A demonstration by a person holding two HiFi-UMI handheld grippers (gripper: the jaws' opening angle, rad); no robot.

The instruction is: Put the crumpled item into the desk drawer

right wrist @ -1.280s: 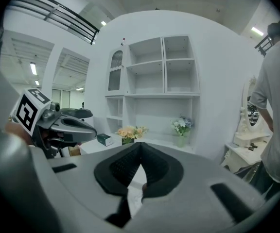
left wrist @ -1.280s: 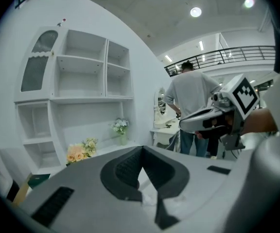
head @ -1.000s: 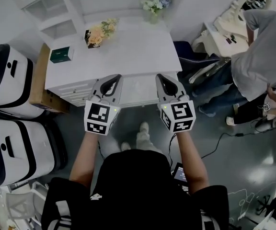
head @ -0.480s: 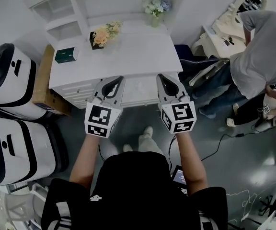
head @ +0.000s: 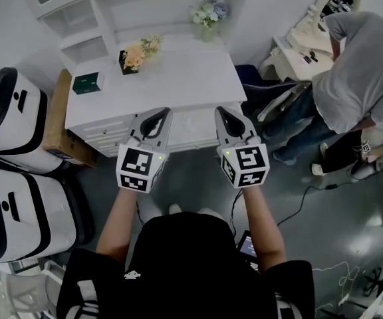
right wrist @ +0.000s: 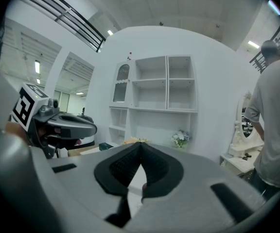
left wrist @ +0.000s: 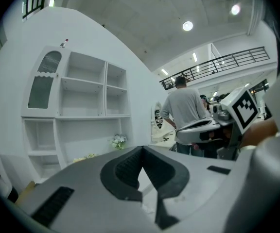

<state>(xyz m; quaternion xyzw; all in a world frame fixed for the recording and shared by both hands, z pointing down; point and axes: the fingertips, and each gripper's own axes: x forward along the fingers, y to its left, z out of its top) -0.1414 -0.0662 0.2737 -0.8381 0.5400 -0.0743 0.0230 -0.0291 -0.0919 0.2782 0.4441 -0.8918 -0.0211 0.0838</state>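
Both poised at the front edge of the white desk [head: 178, 78]: left gripper [head: 158, 113] jaws pressed together, empty; right gripper [head: 226, 111] likewise closed on nothing; crumpled item can't be made out.

Person: black short-sleeved top [head: 191, 264], white stripes [head: 85, 296] on the sleeves, small white logo [head: 133, 272].
Left gripper [head: 162, 111] and right gripper [head: 222, 110]: grey shells, black ribbed pads [left wrist: 130, 166]. Each carries a white cube [head: 138, 169] with black square markers and a green light.
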